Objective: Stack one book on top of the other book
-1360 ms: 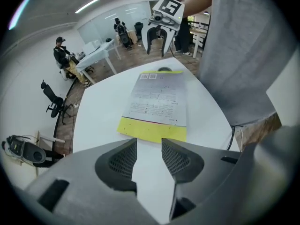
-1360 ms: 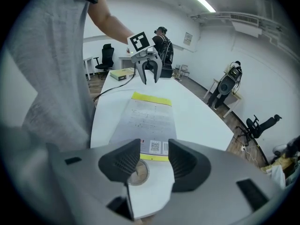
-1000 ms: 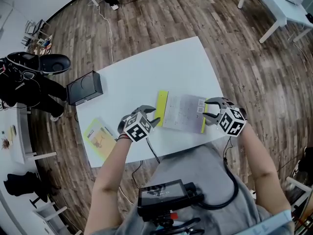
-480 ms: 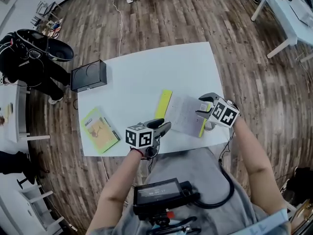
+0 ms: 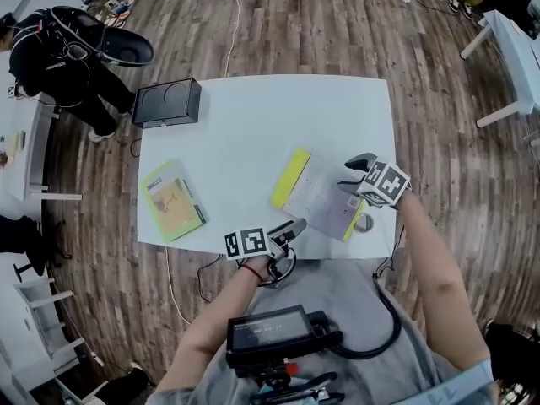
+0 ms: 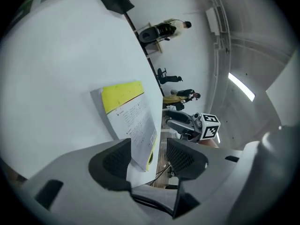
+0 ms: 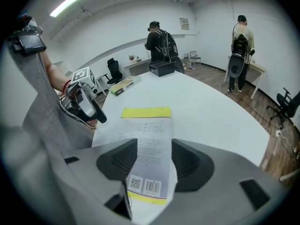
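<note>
Bright, even light falls from ceiling strips (image 7: 75, 0), and shadows are faint. Fisheye distortion bends the edges and blackens the corners, and the white tabletop (image 5: 253, 116) looks slightly washed out.

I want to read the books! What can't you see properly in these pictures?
White-and-yellow book: its print is too small to read in the head view.
Green book: cover drawing too small in the head view; the left gripper view's edge cuts it off.
Black box: head view too small to tell what it is; left gripper view's top edge cuts it.
</note>
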Tool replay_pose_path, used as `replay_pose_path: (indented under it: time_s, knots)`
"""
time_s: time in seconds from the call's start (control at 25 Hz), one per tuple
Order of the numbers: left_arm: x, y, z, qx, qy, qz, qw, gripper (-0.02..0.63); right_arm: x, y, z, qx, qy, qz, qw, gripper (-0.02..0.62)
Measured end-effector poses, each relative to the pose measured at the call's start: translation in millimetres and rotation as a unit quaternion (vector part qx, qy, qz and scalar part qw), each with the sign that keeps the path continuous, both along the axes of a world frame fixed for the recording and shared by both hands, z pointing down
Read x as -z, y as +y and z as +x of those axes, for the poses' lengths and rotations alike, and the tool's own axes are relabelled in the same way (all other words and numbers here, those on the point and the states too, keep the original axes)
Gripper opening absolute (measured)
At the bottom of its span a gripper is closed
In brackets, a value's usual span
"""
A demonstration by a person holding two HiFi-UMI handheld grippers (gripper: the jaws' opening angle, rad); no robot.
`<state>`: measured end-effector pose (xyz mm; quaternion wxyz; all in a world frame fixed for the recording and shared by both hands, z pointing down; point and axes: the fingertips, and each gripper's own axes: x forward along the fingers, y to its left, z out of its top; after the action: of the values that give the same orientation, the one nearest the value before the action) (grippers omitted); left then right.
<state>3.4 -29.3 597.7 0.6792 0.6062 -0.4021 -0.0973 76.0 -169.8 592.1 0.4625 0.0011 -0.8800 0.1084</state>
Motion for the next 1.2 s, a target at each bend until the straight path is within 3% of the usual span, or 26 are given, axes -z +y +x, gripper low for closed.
replay_pose_path:
  time_s: [0.4, 0.76, 1.2]
  knots:
    - [-22.5, 2.0, 9.3, 0.09, 0.049, -0.051, 0.9935, 0.225, -26.8, -7.8, -21.5, 0.024, 0.045, -0.051, 0.997, 0.206]
    - [-49.1, -0.3, 16.9, 0.134, 0.023, -0.102, 0.9855, 0.224, -57.3, -13.5, -16.7, 0.016, 0.107, -0.087, 0.99, 0.206]
    - [-66.9, 1.5, 14.8, 0.155, -0.013, -0.158, 0.9751, 0.199, -71.2, -5.6, -17.3, 0.023, 0.125, -0.13, 0.983, 0.206]
